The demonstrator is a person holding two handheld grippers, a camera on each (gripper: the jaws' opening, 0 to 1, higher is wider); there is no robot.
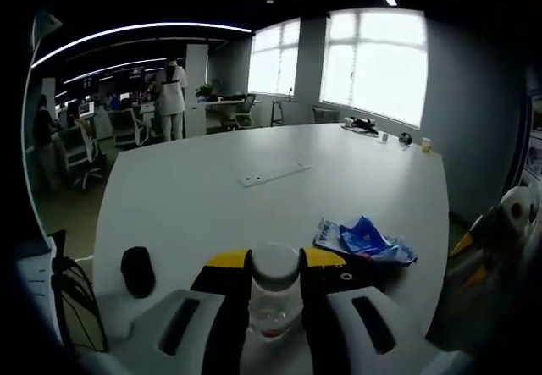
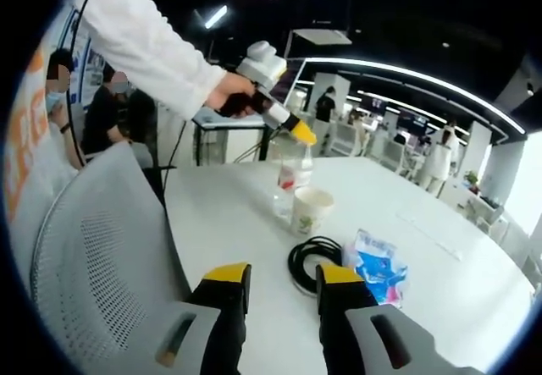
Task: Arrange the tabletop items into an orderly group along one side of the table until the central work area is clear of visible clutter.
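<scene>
Room: open office, bright windows at the far wall, desks and people standing in the background.
Table (image 1: 254,151): big, white, rounded; a pale flat strip (image 1: 275,174) lies alone near the middle in the left gripper view.
Left gripper (image 1: 275,261): jaws clamped on a clear plastic bottle (image 1: 274,295) with a white cap, bottle upright between the yellow-tipped jaws. From the right gripper view, that same gripper (image 2: 292,125) comes in from the left, held by a hand (image 2: 229,96) in a white sleeve, above the bottle (image 2: 292,176).
Right gripper (image 2: 279,278): jaws apart, nothing between them, hovering over the table edge.
Paper cup (image 2: 310,210): standing just beside the bottle, on the near side.
Black cable (image 2: 312,261): coiled, lying just past the right gripper's jaws.
Blue snack packet (image 2: 377,272): crumpled, right of the coil; in the left gripper view it (image 1: 364,241) sits right of the bottle.
Dark round object (image 1: 138,271): near the table edge, left of the left gripper; can't tell what it is.
Chair (image 2: 102,256): white mesh back, close by on the left of the right gripper view.
</scene>
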